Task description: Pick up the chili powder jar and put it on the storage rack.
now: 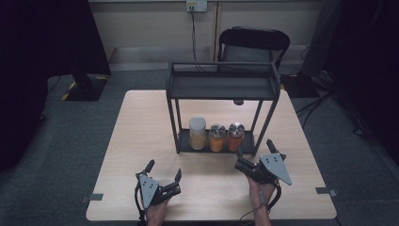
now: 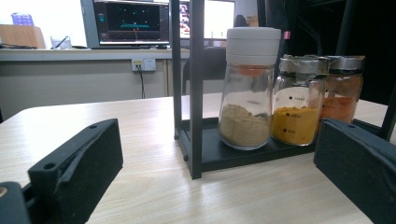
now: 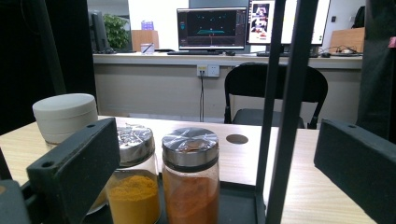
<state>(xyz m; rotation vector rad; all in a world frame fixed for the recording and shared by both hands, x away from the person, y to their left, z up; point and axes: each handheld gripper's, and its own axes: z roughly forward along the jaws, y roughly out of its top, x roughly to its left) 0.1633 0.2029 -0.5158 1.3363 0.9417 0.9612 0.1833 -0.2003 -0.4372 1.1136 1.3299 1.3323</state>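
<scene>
Black rack [image 1: 221,87] on pale woodgrain table [image 1: 141,141], white-capped jar [image 1: 197,133] of tan powder, silver-lidded jars of yellow [image 1: 217,137] and orange-red [image 1: 235,136] spice, black grippers [image 1: 162,181] [image 1: 254,155] with grey plates.

Three jars [image 1: 217,134] stand side by side on the rack's [image 1: 223,84] bottom shelf — chair [image 1: 252,44] behind the table [image 1: 141,136].

Small dark print marks the yellow spice jar [image 2: 298,106], too blurred to be read
</scene>
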